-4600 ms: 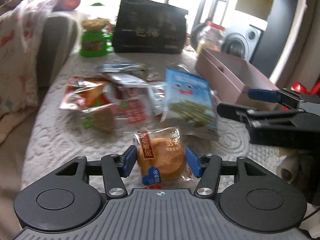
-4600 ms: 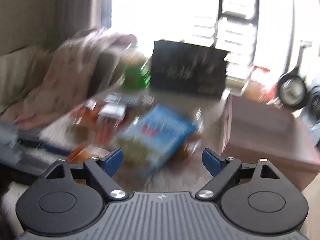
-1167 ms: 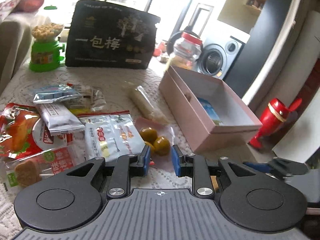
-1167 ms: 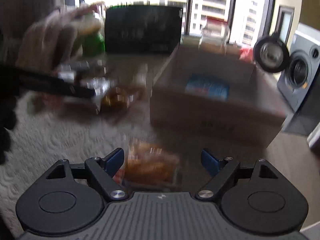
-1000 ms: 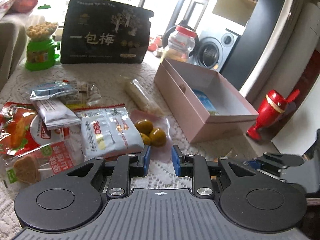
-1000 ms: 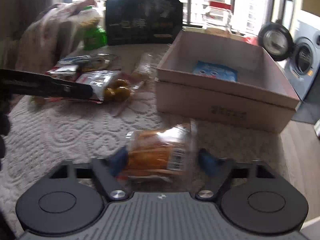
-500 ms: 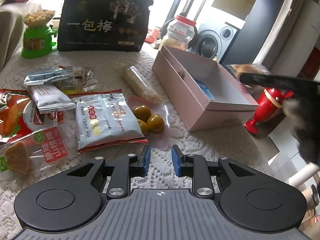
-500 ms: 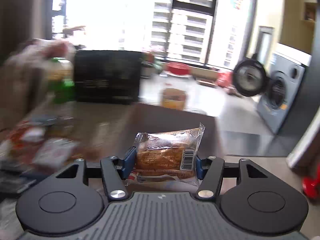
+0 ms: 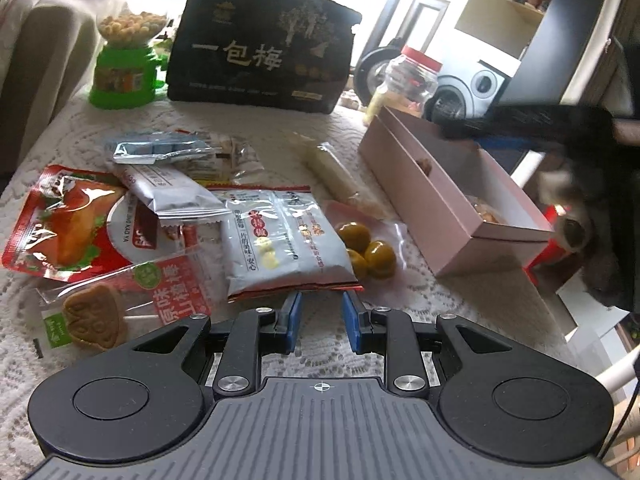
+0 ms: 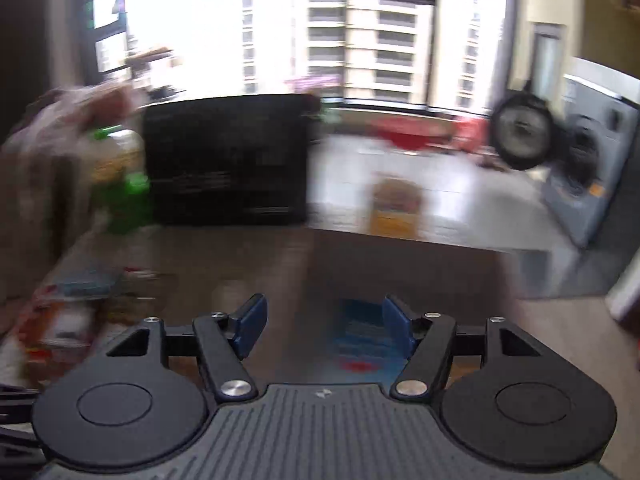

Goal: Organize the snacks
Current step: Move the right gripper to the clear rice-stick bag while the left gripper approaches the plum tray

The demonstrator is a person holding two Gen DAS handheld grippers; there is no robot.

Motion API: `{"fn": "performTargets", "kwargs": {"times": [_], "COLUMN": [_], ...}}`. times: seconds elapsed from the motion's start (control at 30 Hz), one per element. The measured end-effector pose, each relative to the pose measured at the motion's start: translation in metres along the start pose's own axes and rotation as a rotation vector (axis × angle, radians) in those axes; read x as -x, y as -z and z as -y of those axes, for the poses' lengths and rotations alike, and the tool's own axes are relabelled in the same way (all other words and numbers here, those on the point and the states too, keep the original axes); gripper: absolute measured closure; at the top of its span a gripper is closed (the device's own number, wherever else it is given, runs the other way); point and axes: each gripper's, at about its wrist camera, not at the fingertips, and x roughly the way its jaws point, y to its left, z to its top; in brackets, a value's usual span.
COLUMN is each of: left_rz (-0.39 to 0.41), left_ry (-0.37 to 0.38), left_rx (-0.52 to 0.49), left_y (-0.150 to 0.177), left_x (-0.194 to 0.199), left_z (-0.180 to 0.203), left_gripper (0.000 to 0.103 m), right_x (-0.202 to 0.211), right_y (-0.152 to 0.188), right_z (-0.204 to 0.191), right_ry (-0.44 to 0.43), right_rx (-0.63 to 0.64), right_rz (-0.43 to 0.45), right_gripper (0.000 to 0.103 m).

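Left gripper [image 9: 318,316]: jaws parted by a narrow gap, nothing between them, low over the tablecloth [image 9: 400,296]. Grey-white snack packet [image 9: 280,240] lies just ahead of the tips, near edge almost touching, long axis running away from the jaws. Green plums [image 9: 366,246] just right of it; pink box [image 9: 452,216] further right. Left gripper is judged nearer the loose snacks.

Right gripper [image 10: 324,326]: jaws spread wide, empty, over the box. View heavily blurred; a blue packet [image 10: 360,340] is barely readable below.
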Motion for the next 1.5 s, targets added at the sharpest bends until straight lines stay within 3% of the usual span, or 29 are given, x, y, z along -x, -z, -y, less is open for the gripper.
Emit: {"fn": "performTargets", "kwargs": {"times": [0.17,0.33,0.4,0.47,0.53,0.83,1.0,1.13,1.23,1.33,1.5], "left_rz": [0.011,0.030,0.036,0.038,0.035,0.038,0.027,-0.003,-0.036,-0.059,-0.088], "left_ry": [-0.001,-0.012,-0.006,0.010,0.029,0.056,0.069,0.094,0.127,0.148,0.169], "left_rx": [0.002,0.051,0.065,0.080,0.095,0.088,0.060,0.009,-0.048,-0.150,-0.346], "left_y": [0.004,0.006,0.007,0.008,0.008,0.008,0.009,0.013,0.019,0.026,0.041], "left_x": [0.011,0.022,0.025,0.027,0.026,0.027,0.028,0.028,0.029,0.032,0.036], "left_z": [-0.008,-0.030,-0.037,-0.042,-0.046,-0.041,-0.030,-0.015,0.003,0.029,0.075], "left_gripper": [0.076,0.076,0.076,0.076,0.076,0.076,0.076,0.076,0.076,0.076,0.076], "right_x": [-0.051,-0.099,-0.112,-0.113,-0.110,-0.043,-0.005,0.016,0.034,0.052,0.071], "right_y": [-0.014,-0.010,-0.007,-0.005,-0.003,0.033,0.063,0.080,0.093,0.102,0.114], "right_z": [-0.063,-0.092,-0.093,-0.088,-0.088,-0.096,-0.092,-0.075,-0.068,-0.056,-0.038], "right_ry": [-0.109,0.024,0.071,0.048,0.025,-0.205,-0.269,-0.265,-0.216,-0.176,-0.104], "right_rx": [0.045,0.113,0.136,0.115,0.119,0.114,0.090,0.057,0.097,0.110,0.097], "right_rz": [-0.124,-0.211,-0.234,-0.272,-0.293,-0.353,-0.355,-0.336,-0.285,-0.229,-0.157], "right_gripper": [0.042,0.052,0.064,0.074,0.074,0.075,0.075,0.075,0.074,0.073,0.061]}}
